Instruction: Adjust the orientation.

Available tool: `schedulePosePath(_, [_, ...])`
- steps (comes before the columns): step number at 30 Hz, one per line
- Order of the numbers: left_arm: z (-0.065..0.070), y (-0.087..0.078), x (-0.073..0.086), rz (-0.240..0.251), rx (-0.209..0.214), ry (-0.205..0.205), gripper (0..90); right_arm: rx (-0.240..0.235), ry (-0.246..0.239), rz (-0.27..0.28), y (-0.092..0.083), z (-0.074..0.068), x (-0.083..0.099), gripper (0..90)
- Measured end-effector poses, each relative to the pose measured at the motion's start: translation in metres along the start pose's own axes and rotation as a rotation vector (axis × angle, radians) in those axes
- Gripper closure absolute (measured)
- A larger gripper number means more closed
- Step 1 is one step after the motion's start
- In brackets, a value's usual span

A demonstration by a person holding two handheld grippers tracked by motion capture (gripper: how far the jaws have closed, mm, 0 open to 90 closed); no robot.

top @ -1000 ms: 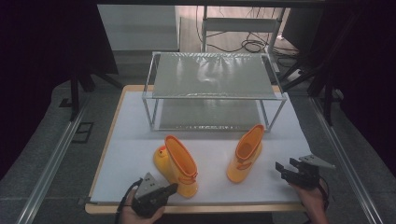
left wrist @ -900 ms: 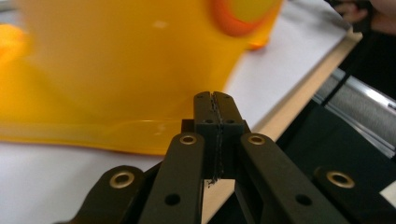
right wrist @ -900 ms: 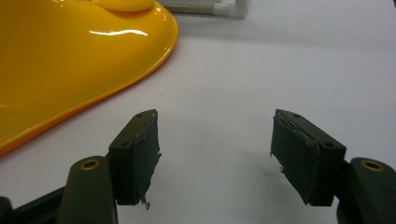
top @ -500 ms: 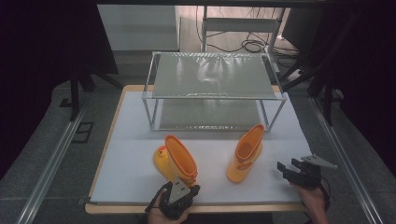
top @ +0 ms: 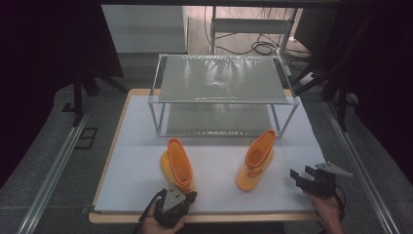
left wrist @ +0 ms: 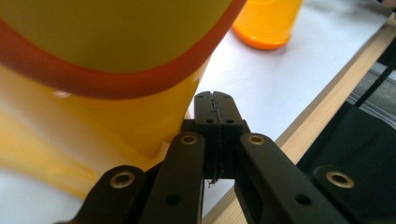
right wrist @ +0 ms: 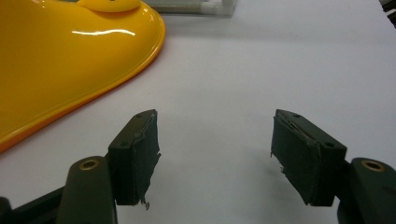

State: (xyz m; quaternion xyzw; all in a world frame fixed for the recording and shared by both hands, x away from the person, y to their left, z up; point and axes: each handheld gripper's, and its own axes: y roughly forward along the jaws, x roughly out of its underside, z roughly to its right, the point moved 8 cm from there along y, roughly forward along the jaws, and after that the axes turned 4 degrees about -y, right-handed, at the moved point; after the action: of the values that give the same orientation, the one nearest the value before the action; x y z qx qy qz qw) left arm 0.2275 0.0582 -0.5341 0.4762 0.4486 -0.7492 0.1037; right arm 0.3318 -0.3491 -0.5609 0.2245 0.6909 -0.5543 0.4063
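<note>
Two glossy yellow-orange boots: left boot (top: 178, 165) yellow with darker orange rim band, right boot (top: 255, 163) orange all over. Behind, farther off, a rack (top: 224, 92) with silver-grey frame and dull grey shelves. Beneath, a plain white sheet (top: 136, 161) over a pale wooden board (top: 112, 218). Both left gripper (top: 174, 201) and right gripper (top: 311, 181) black, pads dark greenish-grey.
</note>
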Motion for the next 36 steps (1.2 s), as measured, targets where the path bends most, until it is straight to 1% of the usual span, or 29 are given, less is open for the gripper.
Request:
schedulePosePath(3, [-0.016, -0.013, 0.007, 0.006, -0.007, -0.033, 90.0, -0.002, 0.001, 0.003, 0.000, -0.001, 0.000, 31.7])
schedulePosePath(7, [-0.039, -0.028, 0.013, 0.013, -0.037, -0.075, 90.0, -0.004, -0.006, -0.002, 0.001, -0.002, 0.000, 31.6])
schedulePosePath(9, [-0.050, -0.034, 0.015, 0.018, -0.049, -0.095, 90.0, -0.005, -0.007, -0.004, 0.001, -0.003, 0.000, 31.7])
schedulePosePath(10, [-0.050, -0.034, 0.015, 0.018, -0.049, -0.095, 90.0, -0.006, -0.008, -0.004, 0.002, -0.004, 0.000, 31.7])
schedulePosePath(11, [-0.059, -0.038, 0.017, 0.021, -0.056, -0.113, 90.0, -0.006, -0.012, -0.008, 0.002, -0.004, 0.001, 31.6])
schedulePosePath(12, [-0.063, -0.041, 0.018, 0.022, -0.061, -0.117, 90.0, -0.006, -0.012, -0.008, 0.002, -0.004, 0.001, 31.6])
schedulePosePath(15, [-0.075, -0.047, 0.020, 0.026, -0.083, -0.144, 90.0, -0.007, -0.010, -0.008, 0.002, -0.003, 0.001, 31.6])
schedulePosePath(16, [-0.080, -0.048, 0.021, 0.031, -0.090, -0.160, 90.0, -0.007, -0.011, -0.011, 0.002, -0.003, 0.001, 31.6])
schedulePosePath(17, [-0.083, -0.050, 0.021, 0.034, -0.089, -0.175, 90.0, -0.007, -0.010, -0.012, 0.002, -0.003, 0.002, 31.6])
schedulePosePath(18, [-0.086, -0.051, 0.022, 0.036, -0.089, -0.182, 90.0, -0.007, -0.010, -0.012, 0.002, -0.003, 0.002, 31.6])
schedulePosePath(19, [-0.089, -0.052, 0.022, 0.038, -0.093, -0.185, 90.0, -0.008, -0.009, -0.011, 0.003, -0.003, 0.002, 31.6])
schedulePosePath(20, [-0.089, -0.052, 0.022, 0.038, -0.093, -0.185, 90.0, -0.008, -0.009, -0.011, 0.003, -0.003, 0.002, 31.6])
schedulePosePath(21, [-0.093, -0.053, 0.022, 0.042, -0.096, -0.204, 90.0, -0.009, -0.009, -0.012, 0.003, -0.003, 0.002, 31.6])
schedulePosePath(22, [-0.095, -0.053, 0.022, 0.044, -0.098, -0.211, 89.9, -0.009, -0.009, -0.011, 0.003, -0.003, 0.002, 31.6])
schedulePosePath(24, [-0.093, -0.053, 0.023, 0.047, -0.091, -0.216, 89.5, -0.010, -0.011, -0.015, 0.004, -0.003, 0.002, 31.7])
schedulePosePath(26, [-0.087, -0.051, 0.024, 0.038, -0.088, -0.202, 88.5, -0.011, -0.009, -0.016, 0.004, -0.003, 0.002, 31.7])
schedulePosePath(27, [-0.087, -0.051, 0.024, 0.038, -0.088, -0.202, 88.0, -0.011, -0.009, -0.016, 0.004, -0.003, 0.002, 31.7])
schedulePosePath(28, [-0.080, -0.048, 0.025, 0.030, -0.074, -0.188, 87.8, -0.013, -0.009, -0.017, 0.005, -0.004, 0.002, 31.7])
schedulePosePath(29, [-0.076, -0.046, 0.025, 0.027, -0.065, -0.180, 87.6, -0.014, -0.008, -0.018, 0.006, -0.004, 0.002, 31.7])
schedulePosePath(30, [-0.076, -0.046, 0.025, 0.027, -0.065, -0.180, 87.1, -0.014, -0.008, -0.018, 0.006, -0.004, 0.002, 31.7])
schedulePosePath(31, [-0.065, -0.040, 0.023, 0.023, -0.038, -0.157, 86.2, -0.016, -0.011, -0.018, 0.007, -0.005, 0.002, 31.7])
schedulePosePath(32, [-0.065, -0.040, 0.023, 0.023, -0.038, -0.157, 85.3, -0.016, -0.014, -0.021, 0.007, -0.005, 0.002, 31.7])
schedulePosePath(33, [-0.054, -0.032, 0.020, -0.002, -0.008, -0.124, 83.2, -0.016, -0.015, -0.020, 0.007, -0.005, 0.002, 31.7])
schedulePosePath(34, [-0.050, -0.028, 0.018, -0.012, 0.005, -0.112, 81.5, -0.016, -0.013, -0.019, 0.007, -0.005, 0.002, 31.8])
schedulePosePath(36, [-0.044, -0.020, 0.012, -0.027, 0.025, -0.107, 76.6, -0.014, -0.008, -0.019, 0.006, -0.004, 0.002, 31.8])
